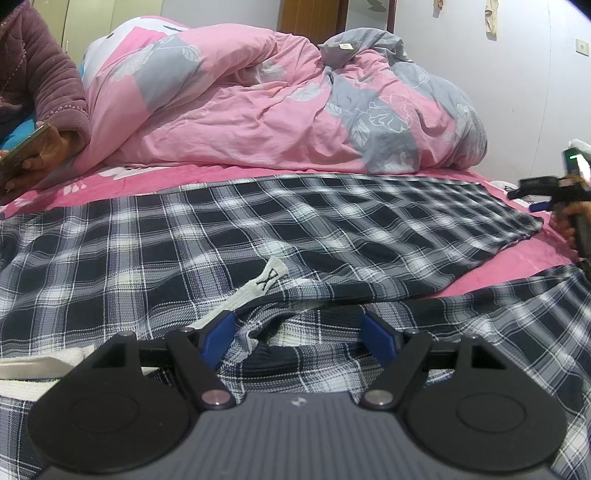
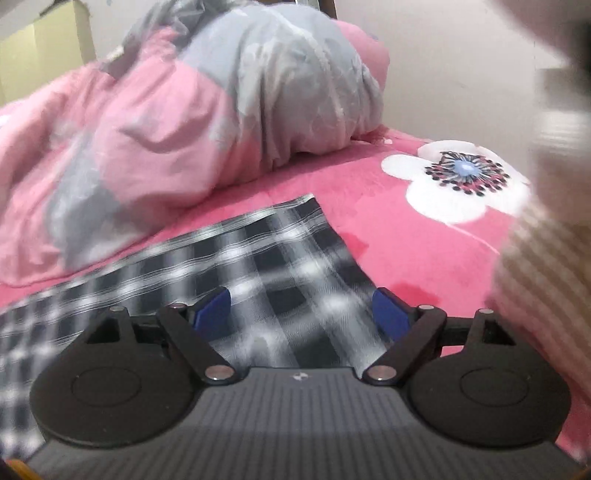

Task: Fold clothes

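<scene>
Plaid trousers [image 1: 258, 229] lie spread across the pink bed [image 1: 155, 179], below the duvet [image 1: 258, 103] at 12 o'clock. Left gripper [image 1: 301, 338] hangs over the bunched waist and white drawstring [image 1: 258, 284], jaws wide, gripping nothing. Right gripper [image 2: 301, 314] hovers over a leg's end at 3 o'clock, jaws apart, empty.

A crumpled pink and grey floral duvet [image 1: 280, 107] is lying heaped across a bed covered by a bright pink fleece sheet with white flowers [image 2: 424, 236]. Behind it, a plain white wall [image 1: 517, 74] is standing beside a brown wooden door [image 1: 314, 16].
</scene>
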Demonstrator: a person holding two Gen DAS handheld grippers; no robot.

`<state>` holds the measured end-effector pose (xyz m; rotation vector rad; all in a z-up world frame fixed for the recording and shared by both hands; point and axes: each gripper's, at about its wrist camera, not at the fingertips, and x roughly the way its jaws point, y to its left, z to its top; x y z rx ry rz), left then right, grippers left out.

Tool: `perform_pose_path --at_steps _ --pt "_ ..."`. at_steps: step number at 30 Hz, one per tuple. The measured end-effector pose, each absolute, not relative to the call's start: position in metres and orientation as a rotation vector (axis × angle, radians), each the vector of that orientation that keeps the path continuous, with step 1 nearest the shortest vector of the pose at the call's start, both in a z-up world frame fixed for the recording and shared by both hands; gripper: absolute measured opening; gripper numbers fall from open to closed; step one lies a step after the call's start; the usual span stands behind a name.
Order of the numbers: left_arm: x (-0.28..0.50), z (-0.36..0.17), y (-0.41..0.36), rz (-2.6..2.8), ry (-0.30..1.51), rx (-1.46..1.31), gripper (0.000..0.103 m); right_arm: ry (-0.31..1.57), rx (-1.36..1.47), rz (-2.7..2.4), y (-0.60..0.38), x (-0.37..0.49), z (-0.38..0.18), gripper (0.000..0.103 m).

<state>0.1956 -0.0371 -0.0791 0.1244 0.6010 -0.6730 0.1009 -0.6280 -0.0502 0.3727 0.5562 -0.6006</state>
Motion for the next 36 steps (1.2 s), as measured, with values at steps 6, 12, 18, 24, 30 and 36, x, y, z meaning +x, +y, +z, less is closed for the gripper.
perform_pose_path --at_steps 6,12,18,24,30,36 --pt "0.196 -0.079 -0.037 -0.678 0.604 0.123 0.079 0.608 0.39 -0.796 -0.671 0.112 -0.082 0.063" --pt "0.195 -0.079 -0.038 -0.678 0.605 0.124 0.08 0.579 0.379 -0.847 -0.658 0.092 -0.063 0.052" --pt "0.196 -0.078 -0.037 -0.68 0.603 0.108 0.084 0.488 0.597 -0.498 -0.568 0.022 -0.016 0.068" --pt "0.183 -0.067 -0.034 -0.633 0.572 0.117 0.084 0.471 0.817 -0.169 -0.428 -0.107 -0.008 0.079" --pt "0.136 -0.045 -0.021 -0.561 0.574 0.078 0.086 0.599 0.647 -0.123 -0.352 -0.153 -0.01 0.079" --pt "0.053 -0.037 0.029 -0.41 0.625 -0.061 0.088 0.574 0.729 0.087 -0.325 -0.139 -0.014 0.08"
